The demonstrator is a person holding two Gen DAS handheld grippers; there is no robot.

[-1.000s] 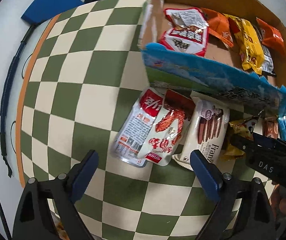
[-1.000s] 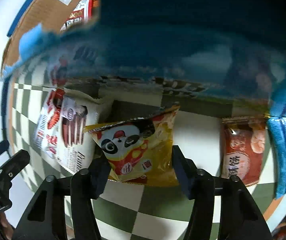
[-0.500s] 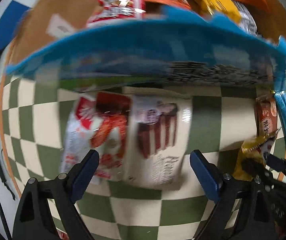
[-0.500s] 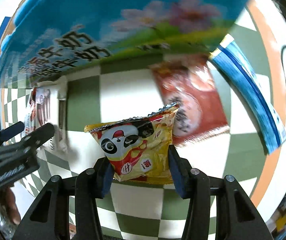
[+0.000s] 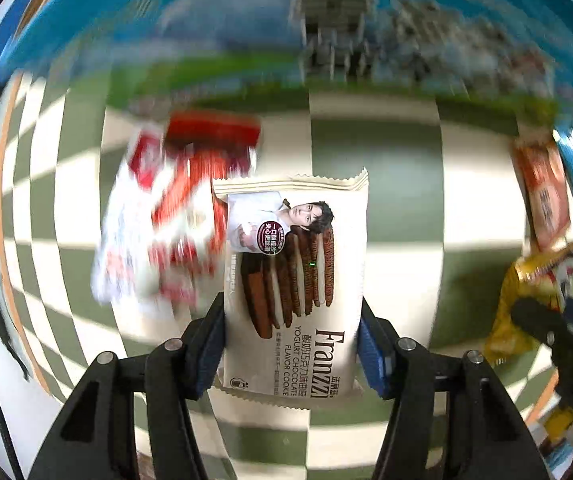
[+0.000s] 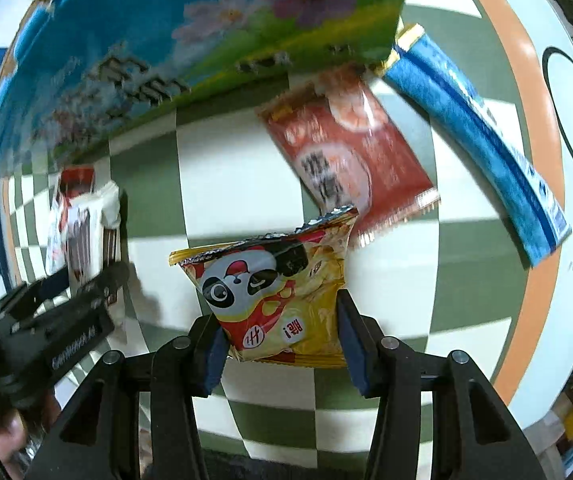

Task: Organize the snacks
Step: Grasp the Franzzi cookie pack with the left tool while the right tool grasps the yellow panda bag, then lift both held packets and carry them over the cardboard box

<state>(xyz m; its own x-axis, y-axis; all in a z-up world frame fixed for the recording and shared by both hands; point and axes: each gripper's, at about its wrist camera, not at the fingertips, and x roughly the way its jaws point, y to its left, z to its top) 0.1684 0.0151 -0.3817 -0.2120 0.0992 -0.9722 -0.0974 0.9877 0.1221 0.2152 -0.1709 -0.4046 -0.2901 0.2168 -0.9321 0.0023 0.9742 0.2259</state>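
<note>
Now the left gripper [image 5: 291, 344], jaws just closing, clamps a cream chocolate-cookie packet [image 5: 294, 280], while the right gripper [image 6: 282, 344] pinches a yellow panda snack bag [image 6: 274, 292].

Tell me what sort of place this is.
Probably a home table set up for sorting: a green-and-cream checkered cloth, loose snack packets such as the red shrimp packet, and a printed blue carton beside them.

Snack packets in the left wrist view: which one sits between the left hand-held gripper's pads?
The cream Franzzi yogurt chocolate cookie packet, upright between the left hand-held gripper pads, which have just been closing onto it. The red-and-white packets lie loose on the checked cloth.
</note>
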